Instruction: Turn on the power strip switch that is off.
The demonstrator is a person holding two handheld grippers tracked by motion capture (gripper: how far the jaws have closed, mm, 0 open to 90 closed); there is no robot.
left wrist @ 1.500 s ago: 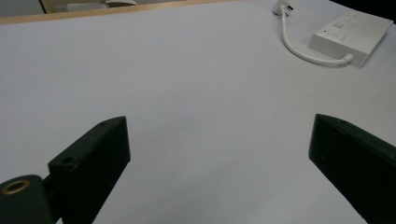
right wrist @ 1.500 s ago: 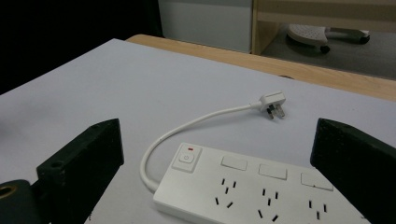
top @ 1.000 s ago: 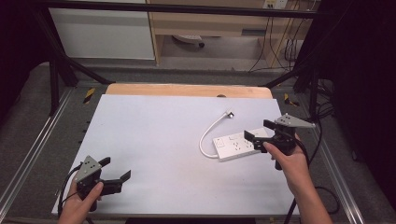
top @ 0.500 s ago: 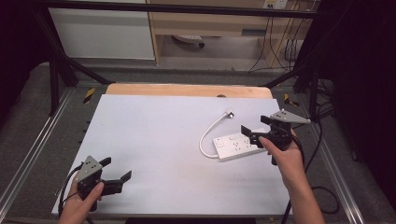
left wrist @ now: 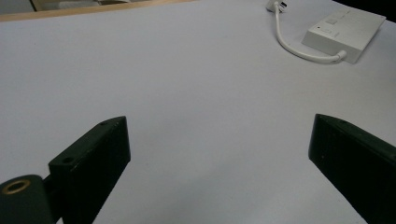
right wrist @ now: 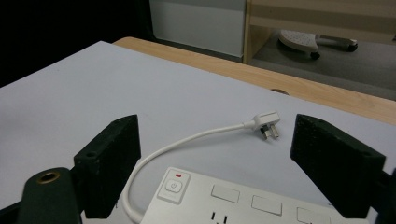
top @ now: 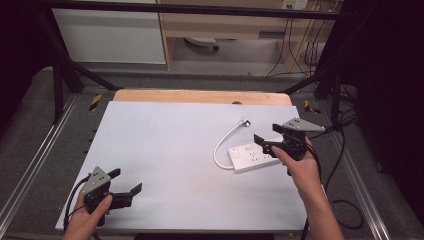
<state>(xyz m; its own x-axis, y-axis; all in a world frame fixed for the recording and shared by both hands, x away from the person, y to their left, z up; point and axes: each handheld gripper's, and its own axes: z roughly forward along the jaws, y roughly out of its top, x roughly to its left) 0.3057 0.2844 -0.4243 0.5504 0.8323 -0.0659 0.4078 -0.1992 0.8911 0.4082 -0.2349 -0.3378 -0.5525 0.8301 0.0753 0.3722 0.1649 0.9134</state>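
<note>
With the right gripper [top: 270, 141] wide open, holding nothing, above the near end of the power strip [top: 253, 157] lying on the tabletop [top: 165, 145], closing off-centre risks skidding the strip toward its plug [top: 245, 121]; the left gripper [top: 127, 192], far left of the strip, is open and empty.

I'm standing in what looks like a lab or test room set up for recording. A white-topped table [top: 190, 150] is sitting inside a black metal frame [top: 55, 75], with rails [top: 30, 170] running along the grey floor on either side. Cables [top: 295, 50] are hanging down from a wall socket behind a pale wooden shelf unit [top: 225, 25], a white cabinet [top: 110, 35] is standing next to it, and a chair base [top: 200, 44] is poking out underneath.
</note>
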